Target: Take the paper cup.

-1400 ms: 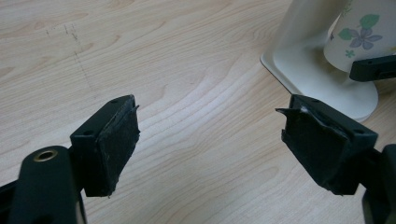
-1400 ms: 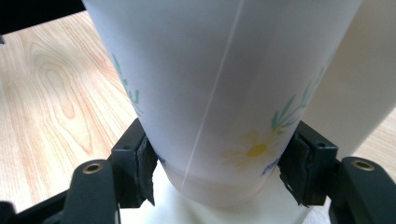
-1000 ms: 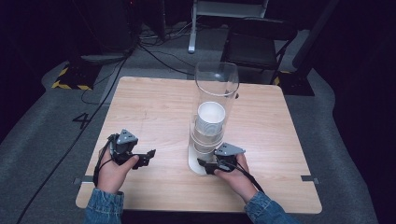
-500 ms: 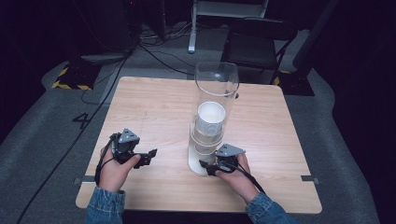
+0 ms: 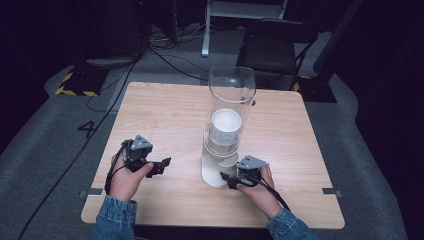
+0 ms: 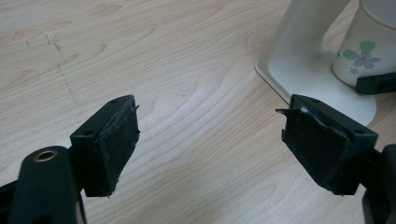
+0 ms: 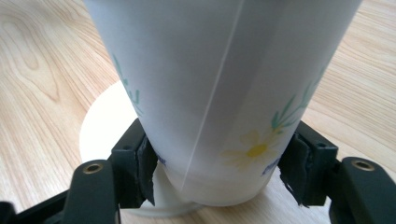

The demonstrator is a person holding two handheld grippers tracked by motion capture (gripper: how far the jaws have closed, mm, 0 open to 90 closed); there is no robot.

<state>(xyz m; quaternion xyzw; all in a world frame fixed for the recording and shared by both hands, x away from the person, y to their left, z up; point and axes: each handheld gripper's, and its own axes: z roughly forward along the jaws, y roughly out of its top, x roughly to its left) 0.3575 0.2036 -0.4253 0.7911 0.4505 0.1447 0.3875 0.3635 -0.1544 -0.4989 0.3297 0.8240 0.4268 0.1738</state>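
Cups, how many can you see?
1 for sure: the cup between the right gripper jaws at the dispenser bottom. More look stacked inside the tube; their number can't be told.

Cup (image 7: 219, 93) between right gripper (image 7: 219, 179) pads, seemingly under dispenser tube (image 5: 231, 120).

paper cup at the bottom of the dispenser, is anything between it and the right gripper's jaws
Nothing visible. In the right gripper view the right gripper has its jaws on either side of the paper cup near its base, pads at or almost at the wall, above the dispenser's white base. The left gripper is open over the bare table.
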